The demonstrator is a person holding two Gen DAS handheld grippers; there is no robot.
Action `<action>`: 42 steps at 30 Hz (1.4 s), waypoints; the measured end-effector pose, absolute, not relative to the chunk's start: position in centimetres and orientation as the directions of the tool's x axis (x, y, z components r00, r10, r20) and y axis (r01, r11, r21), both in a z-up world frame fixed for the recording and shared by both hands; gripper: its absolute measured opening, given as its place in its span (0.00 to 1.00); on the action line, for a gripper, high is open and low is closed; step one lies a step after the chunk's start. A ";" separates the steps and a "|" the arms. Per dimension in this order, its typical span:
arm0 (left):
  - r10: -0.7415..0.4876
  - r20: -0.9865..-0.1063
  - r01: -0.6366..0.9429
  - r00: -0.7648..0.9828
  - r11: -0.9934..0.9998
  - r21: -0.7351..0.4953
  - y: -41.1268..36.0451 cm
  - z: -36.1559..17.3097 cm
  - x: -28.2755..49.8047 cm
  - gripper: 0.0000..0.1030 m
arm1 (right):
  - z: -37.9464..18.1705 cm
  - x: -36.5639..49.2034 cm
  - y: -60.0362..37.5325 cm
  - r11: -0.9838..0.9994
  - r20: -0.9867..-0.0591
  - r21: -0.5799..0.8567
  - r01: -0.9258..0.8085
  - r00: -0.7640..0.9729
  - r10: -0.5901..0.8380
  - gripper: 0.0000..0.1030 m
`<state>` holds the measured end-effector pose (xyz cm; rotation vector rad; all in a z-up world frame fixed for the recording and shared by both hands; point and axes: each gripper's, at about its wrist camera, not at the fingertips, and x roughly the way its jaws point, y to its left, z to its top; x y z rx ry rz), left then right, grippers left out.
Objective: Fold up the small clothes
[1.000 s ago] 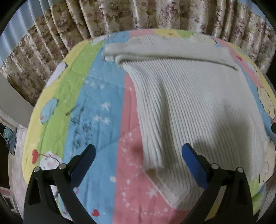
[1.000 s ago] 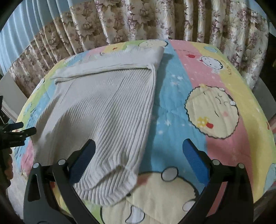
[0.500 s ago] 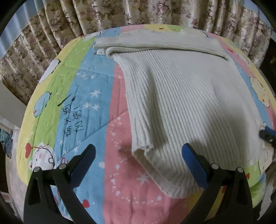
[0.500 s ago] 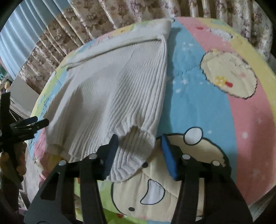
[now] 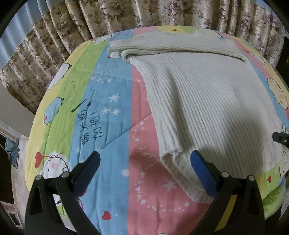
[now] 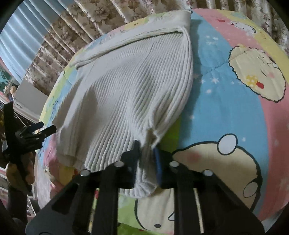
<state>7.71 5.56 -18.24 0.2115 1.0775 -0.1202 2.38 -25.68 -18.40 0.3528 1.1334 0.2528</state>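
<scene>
- Gripping the near right corner of the ribbed cream sweater, the right gripper has its jaws clamped on a bunched fold of the hem, with a tuft of knit hanging out below them.
- Lying flat on the cartoon-print quilt, the sweater has its far end already folded across in a band near the floral curtain; its near hem faces both tools.
- The left gripper hangs with its jaws spread wide and nothing between them, the left hem corner just ahead of its blue right finger.
- My judgement: the step in hand is taking both near corners so the lower half can be carried over toward the far band.
- To do it well, the left tool should slide in low along the quilt and bite through every layer of that corner, not only the top one.
- Lifting both corners level and together should keep the ribs straight; the thick knit looks likely to sag in the middle if one side leads.
- Catching the quilt along with the hem is the main risk.
</scene>
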 end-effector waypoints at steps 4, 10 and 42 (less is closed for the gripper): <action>-0.035 -0.900 0.219 0.435 0.973 0.068 5.2 -18.6 7.9 0.97 | -17.9 2.3 -25.4 0.931 -0.847 0.362 -0.057 0.398 0.353 0.12; -0.133 -0.930 0.263 0.341 0.964 -0.042 3.2 -19.5 7.1 0.97 | -17.8 2.4 -25.0 0.944 -0.860 0.320 -0.083 0.392 0.326 0.12; -0.165 -0.903 0.362 0.398 0.932 -0.011 -0.5 -16.3 7.5 0.15 | -15.4 3.1 -24.2 0.940 -0.822 0.312 -0.136 0.458 0.339 0.13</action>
